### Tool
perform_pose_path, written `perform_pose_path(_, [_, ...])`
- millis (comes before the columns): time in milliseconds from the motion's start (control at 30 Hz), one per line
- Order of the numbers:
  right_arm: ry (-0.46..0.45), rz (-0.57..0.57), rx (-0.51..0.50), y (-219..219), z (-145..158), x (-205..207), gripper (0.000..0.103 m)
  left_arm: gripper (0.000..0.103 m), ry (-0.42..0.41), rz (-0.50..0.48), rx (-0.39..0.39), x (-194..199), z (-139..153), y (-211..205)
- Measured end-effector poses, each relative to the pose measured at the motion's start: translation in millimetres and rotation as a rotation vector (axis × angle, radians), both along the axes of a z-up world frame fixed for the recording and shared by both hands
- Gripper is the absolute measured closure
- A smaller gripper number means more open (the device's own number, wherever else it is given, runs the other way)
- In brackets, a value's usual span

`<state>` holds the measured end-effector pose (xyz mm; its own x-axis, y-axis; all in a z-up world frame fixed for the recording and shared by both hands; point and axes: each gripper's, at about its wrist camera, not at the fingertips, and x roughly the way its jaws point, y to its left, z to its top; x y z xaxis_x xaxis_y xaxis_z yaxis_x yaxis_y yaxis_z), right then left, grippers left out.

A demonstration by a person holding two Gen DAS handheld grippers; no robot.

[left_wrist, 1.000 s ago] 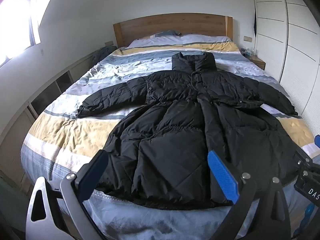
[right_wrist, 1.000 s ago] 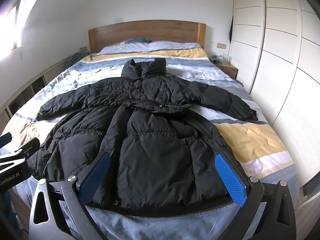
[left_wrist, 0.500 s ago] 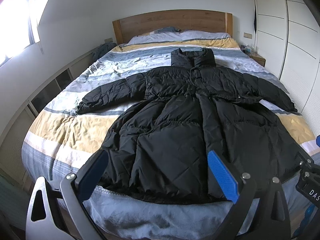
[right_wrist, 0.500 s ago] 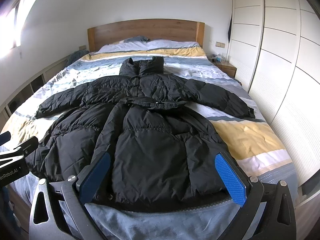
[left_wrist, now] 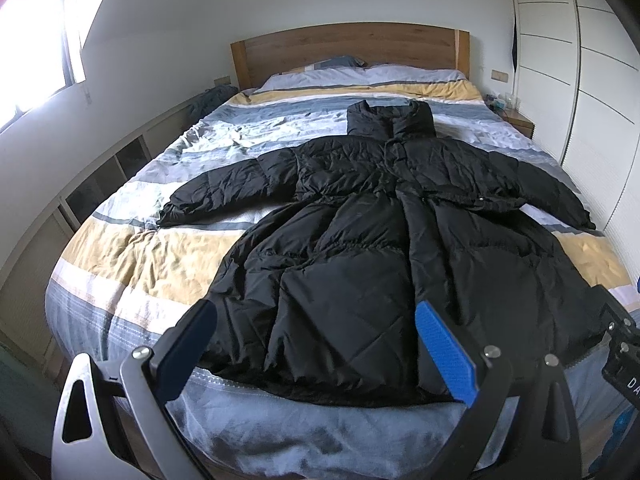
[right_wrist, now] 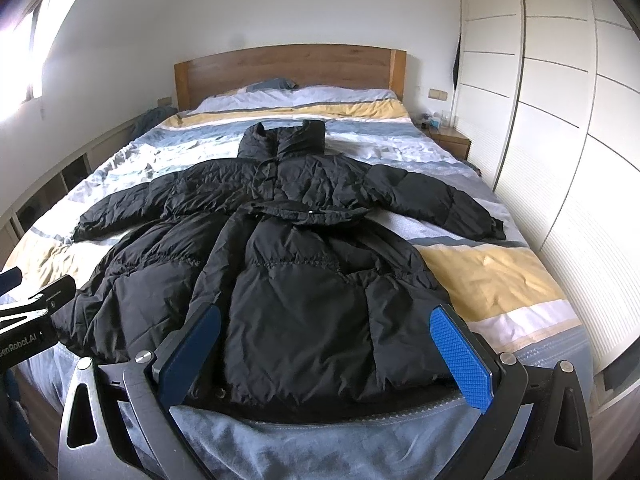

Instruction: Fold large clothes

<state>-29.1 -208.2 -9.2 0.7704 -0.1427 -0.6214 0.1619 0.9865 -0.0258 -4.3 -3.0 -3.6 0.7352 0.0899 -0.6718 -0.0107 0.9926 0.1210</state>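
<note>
Currently I see the left tool point(left_wrist: 316, 344) spread wide, holding nothing, above the foot edge of the bed point(left_wrist: 132, 264) | right tool point(right_wrist: 332, 350) equally wide, empty, touching nothing | black coat point(right_wrist: 280, 276) lies flat, sleeves out, hem at the foot edge.

I have pulled both tools back and a little higher from the foot of the bed point(left_wrist: 120, 280). In the left wrist view the black coat point(left_wrist: 380, 248) now lies farther up the frame than a second ago, with more grey sheet showing below its hem. The right wrist view shows the same, its headboard point(right_wrist: 288, 68) sitting lower.
</note>
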Motion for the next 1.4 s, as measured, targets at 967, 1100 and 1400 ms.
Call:
perform_pose_path(967, [0.069, -0.031, 0.045, -27, -42, 103, 0.001, 0.003, -0.001, -0.026, 0.089, 102, -41, -22])
perform_pose_path(1100, [0.05, -0.032, 0.049, -40, -43, 155, 0.001, 0.003, -0.039, -0.022, 0.086, 150, -43, -34])
perform_pose_path(1400, [0.12, -0.115, 0.151, -98, -26, 218, 0.0, 0.003, 0.054, -0.057, 0.064, 236, -1, -62])
